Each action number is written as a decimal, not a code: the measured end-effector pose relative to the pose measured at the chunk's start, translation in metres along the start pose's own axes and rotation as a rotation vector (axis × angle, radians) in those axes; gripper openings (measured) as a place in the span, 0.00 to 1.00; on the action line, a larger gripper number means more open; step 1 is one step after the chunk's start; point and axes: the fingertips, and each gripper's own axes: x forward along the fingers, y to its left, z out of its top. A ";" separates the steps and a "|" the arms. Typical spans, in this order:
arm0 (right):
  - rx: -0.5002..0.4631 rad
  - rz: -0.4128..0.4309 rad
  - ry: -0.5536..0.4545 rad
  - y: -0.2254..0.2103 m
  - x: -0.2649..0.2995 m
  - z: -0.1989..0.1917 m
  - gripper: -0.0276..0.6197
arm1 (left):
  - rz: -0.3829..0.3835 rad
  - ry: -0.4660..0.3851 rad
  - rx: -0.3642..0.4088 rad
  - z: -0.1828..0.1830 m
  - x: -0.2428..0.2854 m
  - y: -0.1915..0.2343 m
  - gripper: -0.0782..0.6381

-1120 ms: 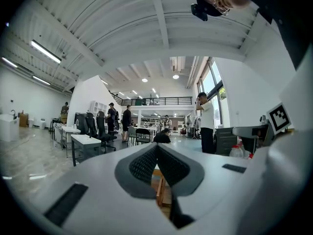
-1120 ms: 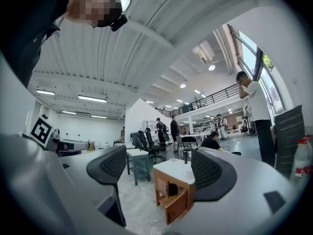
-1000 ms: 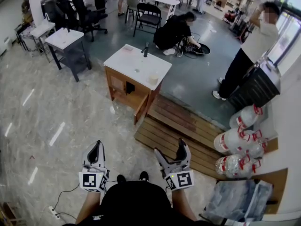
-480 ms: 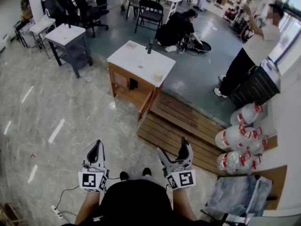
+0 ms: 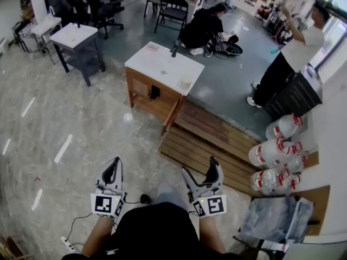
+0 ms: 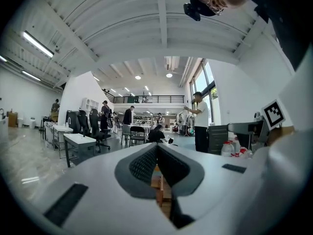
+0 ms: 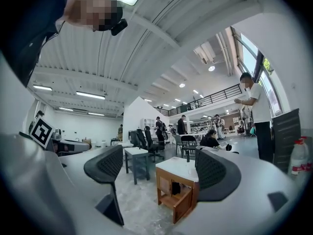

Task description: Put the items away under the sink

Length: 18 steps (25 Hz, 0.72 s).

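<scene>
The sink cabinet (image 5: 146, 93) is wooden with a white top (image 5: 162, 64) and stands several steps ahead of me. Its front door (image 5: 172, 115) hangs open. On the top are a dark faucet (image 5: 174, 50) and a small pale cup (image 5: 185, 84). My left gripper (image 5: 116, 161) is held low by my waist, shut with nothing in it; its pads (image 6: 146, 163) meet in the left gripper view. My right gripper (image 5: 199, 167) is open and empty. Between its spread fingers the right gripper view shows the cabinet (image 7: 176, 192) with its door open.
A wooden slatted platform (image 5: 211, 142) lies right of the cabinet, with large water bottles (image 5: 274, 158) beyond it. A grey table (image 5: 73, 39) and office chairs stand at the back left. One person crouches (image 5: 203, 31) behind the cabinet and another stands (image 5: 293, 53) at right. A power strip (image 5: 69, 244) lies by my feet.
I have walked a little closer to the cabinet, which now sits lower in the head view. Both grippers keep the same pose in front of my waist.
</scene>
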 end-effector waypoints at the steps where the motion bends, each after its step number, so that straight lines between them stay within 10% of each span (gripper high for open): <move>1: -0.001 -0.005 0.002 0.000 0.002 -0.001 0.74 | 0.000 0.000 -0.004 0.000 0.002 0.003 0.12; 18: 0.018 -0.024 0.012 -0.054 0.119 -0.027 0.74 | 0.008 0.047 -0.025 -0.021 0.119 0.047 0.12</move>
